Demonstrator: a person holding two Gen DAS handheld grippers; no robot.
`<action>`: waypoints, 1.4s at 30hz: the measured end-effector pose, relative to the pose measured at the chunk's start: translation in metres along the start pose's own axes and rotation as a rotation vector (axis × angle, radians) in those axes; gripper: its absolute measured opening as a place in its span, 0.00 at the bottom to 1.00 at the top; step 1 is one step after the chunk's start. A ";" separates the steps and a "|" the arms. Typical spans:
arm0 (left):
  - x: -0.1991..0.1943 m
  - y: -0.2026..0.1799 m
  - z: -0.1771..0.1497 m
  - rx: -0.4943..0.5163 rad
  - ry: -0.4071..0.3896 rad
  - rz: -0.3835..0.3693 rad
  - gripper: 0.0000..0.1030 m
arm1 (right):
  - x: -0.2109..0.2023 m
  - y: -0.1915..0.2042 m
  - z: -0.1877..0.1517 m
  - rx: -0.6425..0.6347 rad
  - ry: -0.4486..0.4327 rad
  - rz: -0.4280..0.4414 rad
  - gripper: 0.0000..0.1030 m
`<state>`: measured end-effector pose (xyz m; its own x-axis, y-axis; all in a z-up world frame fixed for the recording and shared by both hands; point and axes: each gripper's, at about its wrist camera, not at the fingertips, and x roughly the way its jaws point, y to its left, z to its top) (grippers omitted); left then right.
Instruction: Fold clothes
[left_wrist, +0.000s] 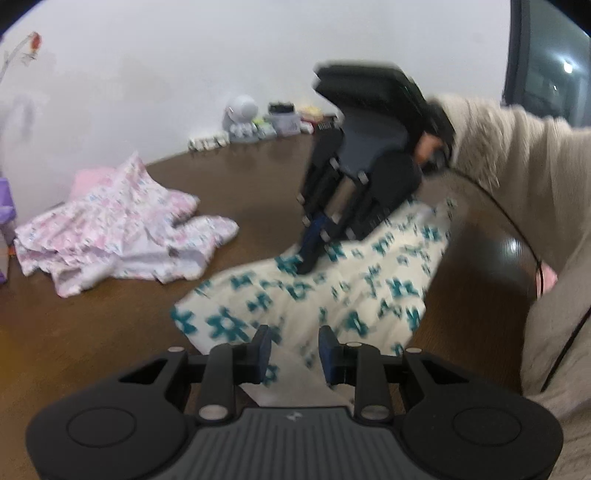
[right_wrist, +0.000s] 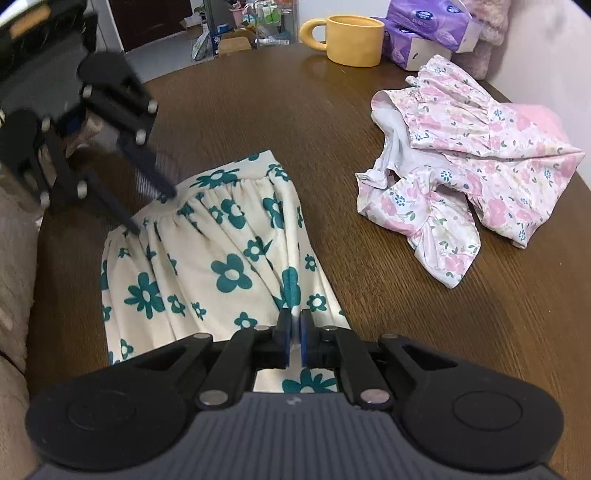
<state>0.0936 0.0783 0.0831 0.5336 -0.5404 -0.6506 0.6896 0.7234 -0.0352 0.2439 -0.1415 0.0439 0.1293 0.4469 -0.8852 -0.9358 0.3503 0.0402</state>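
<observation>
A cream skirt with teal flowers (right_wrist: 221, 240) lies flat on the brown table (right_wrist: 277, 110), waistband at the far end in the right wrist view. My right gripper (right_wrist: 295, 338) is shut on the skirt's near hem, a sliver of cloth pinched between its pads. My left gripper (right_wrist: 153, 212) stands at the waistband with its fingers apart, one tip on either side of a stretch of the band. In the left wrist view the skirt (left_wrist: 332, 295) runs from under my left gripper (left_wrist: 295, 349), which is open, to the right gripper (left_wrist: 308, 264) at its far end.
A crumpled pink floral garment (right_wrist: 472, 177) lies beside the skirt, also on the table in the left wrist view (left_wrist: 122, 229). A yellow mug (right_wrist: 354, 40) and purple tissue packs (right_wrist: 424, 29) stand at the table's end. A beige sleeve (left_wrist: 517, 155) reaches in from the right.
</observation>
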 end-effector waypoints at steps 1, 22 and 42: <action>0.000 0.003 0.002 -0.001 -0.005 0.008 0.26 | -0.001 0.001 0.000 -0.006 0.007 -0.004 0.04; -0.003 -0.001 -0.015 -0.005 0.017 0.000 0.33 | 0.023 0.001 0.086 -0.119 -0.009 0.180 0.83; -0.006 -0.006 -0.037 -0.082 0.001 -0.040 0.36 | 0.034 0.014 0.073 -0.084 0.022 0.143 0.70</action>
<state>0.0679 0.0935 0.0591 0.5063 -0.5690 -0.6480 0.6677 0.7342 -0.1231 0.2594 -0.0616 0.0481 -0.0139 0.4689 -0.8832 -0.9684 0.2137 0.1287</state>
